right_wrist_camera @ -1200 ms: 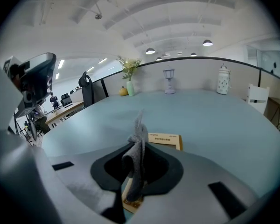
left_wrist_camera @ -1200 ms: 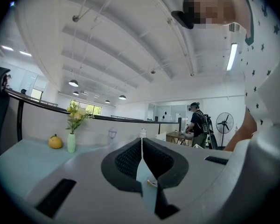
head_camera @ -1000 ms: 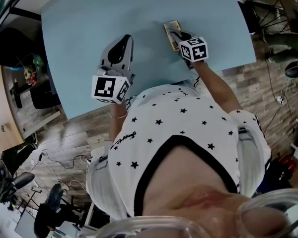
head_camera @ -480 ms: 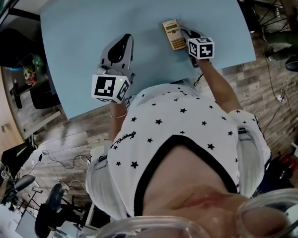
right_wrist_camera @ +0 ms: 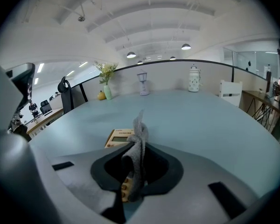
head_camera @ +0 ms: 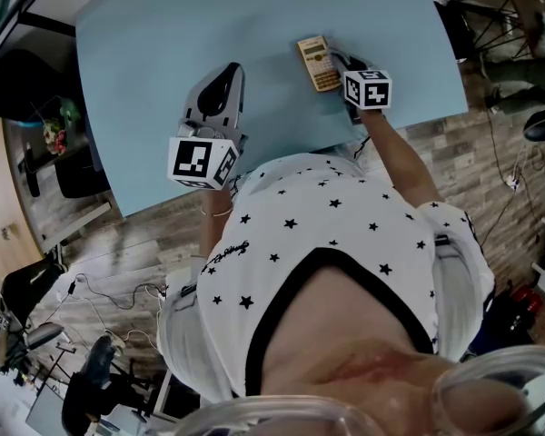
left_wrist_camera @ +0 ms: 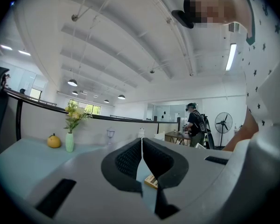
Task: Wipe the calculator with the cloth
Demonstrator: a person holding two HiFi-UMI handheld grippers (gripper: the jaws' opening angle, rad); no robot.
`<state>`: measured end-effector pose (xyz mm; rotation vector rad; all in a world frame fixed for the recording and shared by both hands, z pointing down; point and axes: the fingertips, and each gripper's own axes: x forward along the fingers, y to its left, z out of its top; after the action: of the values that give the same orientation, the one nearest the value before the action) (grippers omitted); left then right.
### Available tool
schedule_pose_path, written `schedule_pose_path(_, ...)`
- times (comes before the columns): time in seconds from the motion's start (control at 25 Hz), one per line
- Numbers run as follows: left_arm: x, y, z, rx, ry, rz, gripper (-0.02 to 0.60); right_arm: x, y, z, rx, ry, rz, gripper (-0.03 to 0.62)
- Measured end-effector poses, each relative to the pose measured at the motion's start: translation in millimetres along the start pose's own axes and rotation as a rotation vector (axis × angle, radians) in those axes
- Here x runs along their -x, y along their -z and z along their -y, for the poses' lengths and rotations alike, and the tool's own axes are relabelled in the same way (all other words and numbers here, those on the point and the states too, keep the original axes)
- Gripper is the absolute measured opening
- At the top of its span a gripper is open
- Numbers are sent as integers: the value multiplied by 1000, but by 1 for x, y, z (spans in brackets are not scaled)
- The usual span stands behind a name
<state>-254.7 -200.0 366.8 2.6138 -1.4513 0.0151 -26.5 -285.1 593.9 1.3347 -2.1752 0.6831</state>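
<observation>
The right gripper, jaws clenched on the cloth, is the nearer one. The calculator lies just ahead and slightly left of it on the tabletop, long axis near-to-far. The left gripper has its jaws pressed together, empty.

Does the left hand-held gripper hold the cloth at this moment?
No, the left hand-held gripper has its jaws closed on nothing, while the cloth is pinched in the right hand-held gripper.

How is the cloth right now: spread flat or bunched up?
Bunched. The cloth stands as a crumpled fold pinched between the right gripper's jaws; the calculator lies flat just below and ahead.
</observation>
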Motion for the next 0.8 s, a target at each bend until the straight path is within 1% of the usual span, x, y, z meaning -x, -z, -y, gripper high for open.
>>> schedule_pose_path(0.12,-2,1,2,1,5,-1,32,5,-8,-11,10,-30,26,48)
schedule_pose_path(0.24,-4,1,5,-1,17,-4,32,11,-12,-33,26,-91,41,48)
schedule_pose_path(0.48,-9,3,9,1,40,-10,32,18,-1,-79,52,-200,26,48)
schedule_pose_path(0.64,-12,4,14,2,57,-13,32,22,12,-92,65,-231,8,48)
schedule_pose_path(0.8,-13,5,16,-1,63,-15,32,21,21,-92,66,-226,0,48)
